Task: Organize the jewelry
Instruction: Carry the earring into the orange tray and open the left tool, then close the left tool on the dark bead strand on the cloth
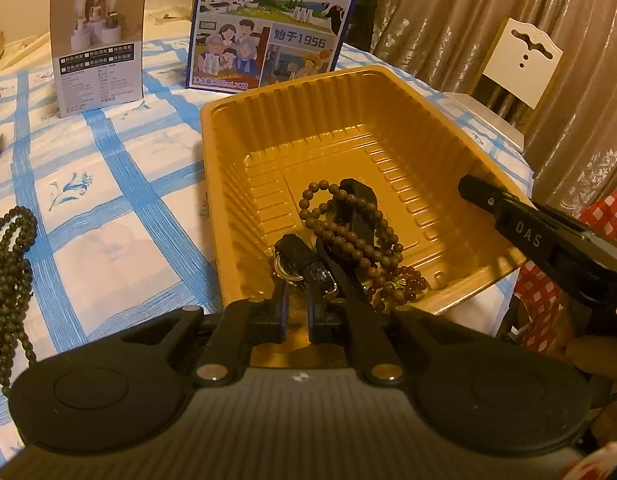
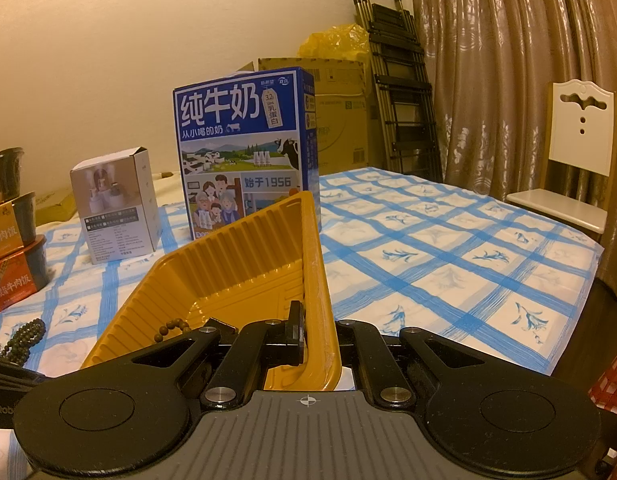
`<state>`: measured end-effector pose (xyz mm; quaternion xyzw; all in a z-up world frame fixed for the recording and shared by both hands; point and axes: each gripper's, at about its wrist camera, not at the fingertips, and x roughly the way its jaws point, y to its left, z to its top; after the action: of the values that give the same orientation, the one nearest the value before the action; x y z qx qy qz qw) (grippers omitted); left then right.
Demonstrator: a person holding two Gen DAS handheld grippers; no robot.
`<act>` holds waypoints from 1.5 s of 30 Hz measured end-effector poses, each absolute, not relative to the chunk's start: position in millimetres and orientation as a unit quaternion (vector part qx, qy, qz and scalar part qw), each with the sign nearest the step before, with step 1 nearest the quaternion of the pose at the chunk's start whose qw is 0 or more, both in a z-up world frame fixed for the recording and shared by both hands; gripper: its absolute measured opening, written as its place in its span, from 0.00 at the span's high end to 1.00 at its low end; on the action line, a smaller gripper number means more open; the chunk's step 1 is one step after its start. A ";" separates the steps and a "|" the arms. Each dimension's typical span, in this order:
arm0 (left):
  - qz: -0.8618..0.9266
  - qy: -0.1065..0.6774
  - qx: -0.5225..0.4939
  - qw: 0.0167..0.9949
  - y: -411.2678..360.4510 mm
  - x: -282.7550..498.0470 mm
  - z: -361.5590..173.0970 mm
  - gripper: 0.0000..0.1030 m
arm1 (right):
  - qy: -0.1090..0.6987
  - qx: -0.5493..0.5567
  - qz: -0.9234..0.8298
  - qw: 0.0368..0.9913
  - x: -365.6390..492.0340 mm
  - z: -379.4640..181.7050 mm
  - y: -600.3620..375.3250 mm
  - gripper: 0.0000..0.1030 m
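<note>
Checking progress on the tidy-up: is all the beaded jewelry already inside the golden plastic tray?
No, a dark green bead strand lies on the blue-checked tablecloth, outside the golden plastic tray.

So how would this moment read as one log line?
left gripper: shut on black strap | right gripper: shut on yellow tray wall | green beads: on table

- Left wrist view: looks forward and steeply down into the yellow tray (image 1: 348, 120) from just above its near rim, at close range, with the table (image 1: 108, 220) to its left.
- Right wrist view: sits low at the tray's (image 2: 244, 256) right wall, facing nearly level across the table (image 2: 448, 264) toward wall and curtain.
- Shared: the tray, the milk carton (image 1: 276, 24) (image 2: 244, 148), the small white box (image 1: 96, 44) (image 2: 116, 208) and the white chair (image 1: 516, 68) (image 2: 576, 160).
</note>
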<state>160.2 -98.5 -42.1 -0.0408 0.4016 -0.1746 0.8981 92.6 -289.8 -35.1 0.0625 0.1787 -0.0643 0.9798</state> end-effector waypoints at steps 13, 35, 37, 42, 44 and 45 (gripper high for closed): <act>-0.155 0.377 -0.055 0.911 -79.5 137.5 -29.7 0.87 | 0.178 0.062 -0.064 0.980 93.4 -34.7 -289.4 0.95; 0.051 0.376 -0.008 0.925 63.1 90.8 -27.8 0.85 | 0.181 0.060 -0.057 0.980 118.8 -31.0 -270.9 0.95; 0.051 0.378 -0.001 0.925 66.6 92.4 -28.9 0.85 | 0.181 0.058 -0.057 0.980 119.3 -31.1 -270.3 0.95; 0.033 0.379 0.016 0.925 61.4 107.4 -35.6 0.85 | 0.183 0.055 -0.059 0.980 121.4 -33.8 -269.3 0.95; 0.021 0.380 0.021 0.924 56.8 117.1 -38.4 0.85 | 0.186 0.056 -0.058 0.979 122.1 -35.1 -270.8 0.95; 0.017 0.381 0.022 0.924 54.1 121.8 -40.0 0.85 | 0.187 0.056 -0.058 0.979 122.5 -35.4 -271.0 0.95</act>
<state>121.8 54.1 -40.0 0.0218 0.3808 0.0171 0.9242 122.5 -271.0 -35.4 0.0560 0.1865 -0.0585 0.9791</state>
